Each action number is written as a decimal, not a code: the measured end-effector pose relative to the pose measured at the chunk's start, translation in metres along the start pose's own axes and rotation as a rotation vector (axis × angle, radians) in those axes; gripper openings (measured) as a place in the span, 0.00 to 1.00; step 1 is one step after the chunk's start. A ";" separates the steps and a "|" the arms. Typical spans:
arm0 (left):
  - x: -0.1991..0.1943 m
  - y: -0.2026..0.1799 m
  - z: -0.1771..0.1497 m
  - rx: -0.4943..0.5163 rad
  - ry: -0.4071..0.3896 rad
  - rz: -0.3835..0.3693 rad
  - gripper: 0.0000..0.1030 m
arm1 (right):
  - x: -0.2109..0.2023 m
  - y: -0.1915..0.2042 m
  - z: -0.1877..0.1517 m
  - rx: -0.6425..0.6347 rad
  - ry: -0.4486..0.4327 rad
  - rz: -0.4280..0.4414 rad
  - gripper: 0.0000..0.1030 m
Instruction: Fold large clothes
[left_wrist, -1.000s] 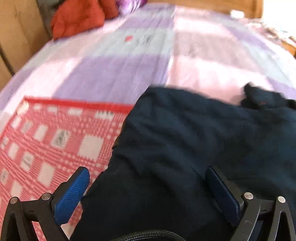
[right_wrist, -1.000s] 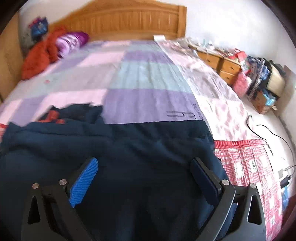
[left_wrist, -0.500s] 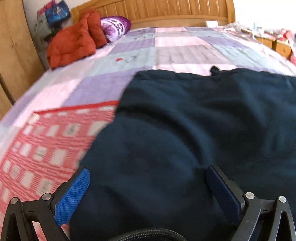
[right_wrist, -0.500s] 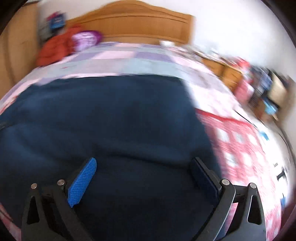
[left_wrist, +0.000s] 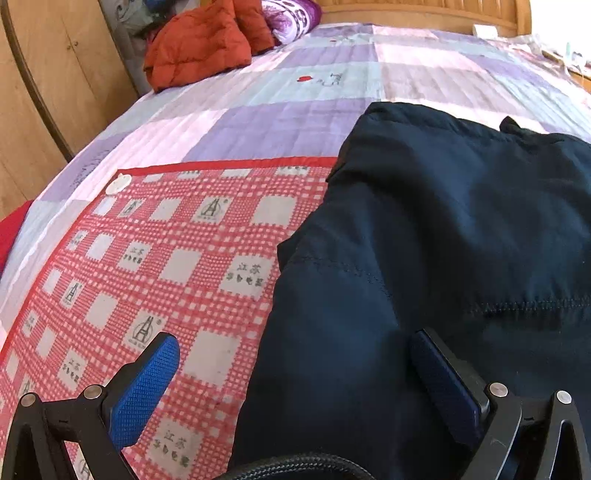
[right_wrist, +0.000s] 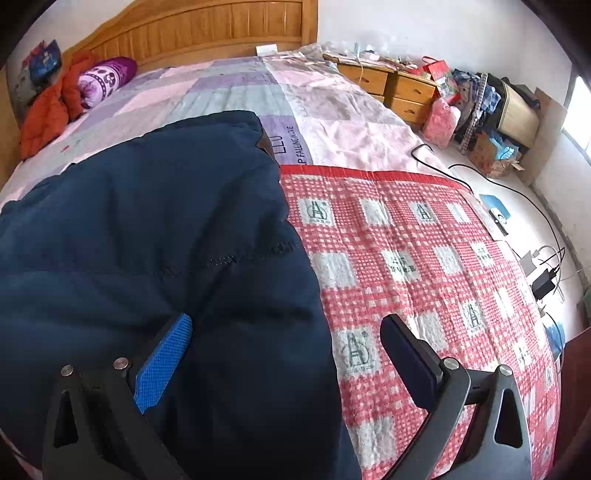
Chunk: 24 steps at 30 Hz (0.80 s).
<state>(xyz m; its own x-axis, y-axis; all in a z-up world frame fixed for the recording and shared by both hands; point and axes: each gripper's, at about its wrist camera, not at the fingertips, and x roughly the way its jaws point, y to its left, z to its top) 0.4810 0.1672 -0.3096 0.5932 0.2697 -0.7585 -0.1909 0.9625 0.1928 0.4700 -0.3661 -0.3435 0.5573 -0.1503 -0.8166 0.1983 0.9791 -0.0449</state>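
bed (left_wrist: 303, 110) under red checked cloth (left_wrist: 177, 258)

The dark navy garment (left_wrist: 443, 229) runs off the right and bottom edges of the left wrist view, and off the left and bottom edges of the right wrist view, so its full outline and type cannot be told. It covers part of the red checked blanket (left_wrist: 177, 258), whose printed characters are too small to read. The orange jacket (left_wrist: 199, 44) by the headboard is cut by the top edge. On the bedside cabinet (right_wrist: 391, 88) the small items blur together. The left gripper (left_wrist: 295, 373) base is cropped below.
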 end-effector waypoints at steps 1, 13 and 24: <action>-0.002 0.002 -0.001 0.001 0.003 0.004 1.00 | 0.000 0.000 0.001 -0.004 0.006 -0.002 1.00; -0.048 -0.098 0.094 0.083 -0.173 -0.251 1.00 | -0.044 0.148 0.066 -0.277 -0.215 0.194 1.00; 0.064 -0.089 0.103 -0.025 0.103 -0.186 1.00 | 0.051 0.156 0.105 -0.252 -0.051 0.184 1.00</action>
<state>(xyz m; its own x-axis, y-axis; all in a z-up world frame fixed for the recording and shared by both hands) 0.6163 0.1022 -0.3113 0.5373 0.0816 -0.8394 -0.1055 0.9940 0.0291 0.6139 -0.2352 -0.3321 0.6066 0.0322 -0.7944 -0.1118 0.9927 -0.0451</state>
